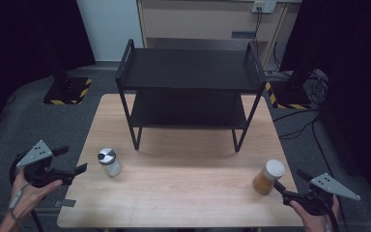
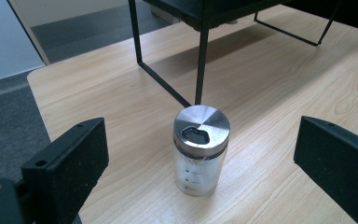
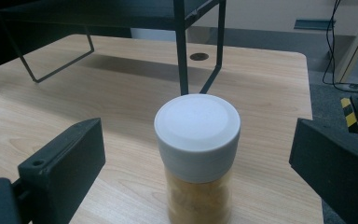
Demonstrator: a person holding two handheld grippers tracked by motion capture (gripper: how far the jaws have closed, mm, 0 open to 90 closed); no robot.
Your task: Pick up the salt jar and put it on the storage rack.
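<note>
Evidently rigid and slippery, the clear metal-lidded shaker jar (image 2: 200, 149) and white-capped spice jar (image 3: 198, 161) standing on the table (image 1: 183, 188) are best taken mid-body by the spread left gripper (image 2: 205, 158) and right gripper (image 3: 200, 163).

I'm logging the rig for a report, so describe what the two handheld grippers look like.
Both the left gripper and the right gripper are black, pistol-like tools, each topped by a grey three-cornered plate with small dark holes. Each has two flat, blocky black jaws with a small hole near the base. A dark cable trails from each. A thin cord runs across the left hand.
</note>
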